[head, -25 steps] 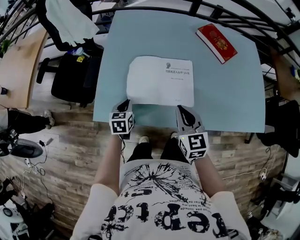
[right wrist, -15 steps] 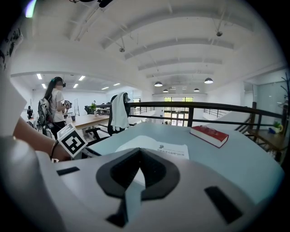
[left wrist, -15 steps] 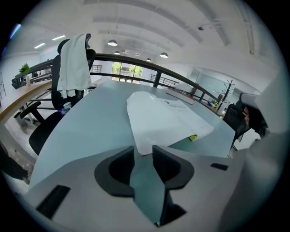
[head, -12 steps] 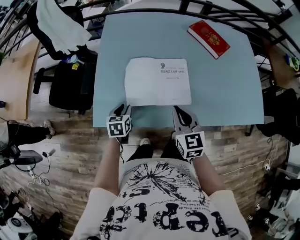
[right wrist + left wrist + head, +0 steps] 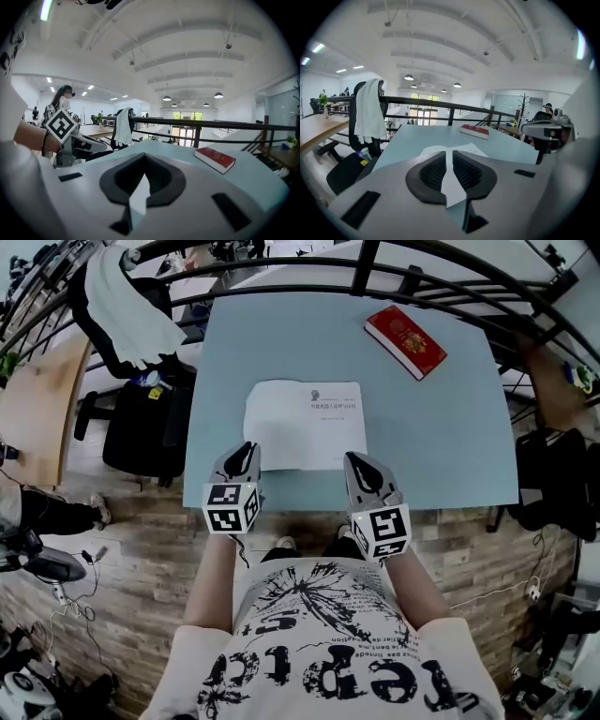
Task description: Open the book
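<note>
Looking down, I see the thin white book flat near the front edge of the blue table, long side running left to right, print at its far right corner. My left gripper has just been closing its jaws, and they stand a little apart on nothing; my right gripper has its jaws together, empty. A red book lies slanted far right, with wood floor below and a black rail behind.

The left gripper now hangs higher over the white booklet's near left corner, its jaws having just opened and narrowed again to an empty slit, and the right gripper has risen slightly too.
</note>
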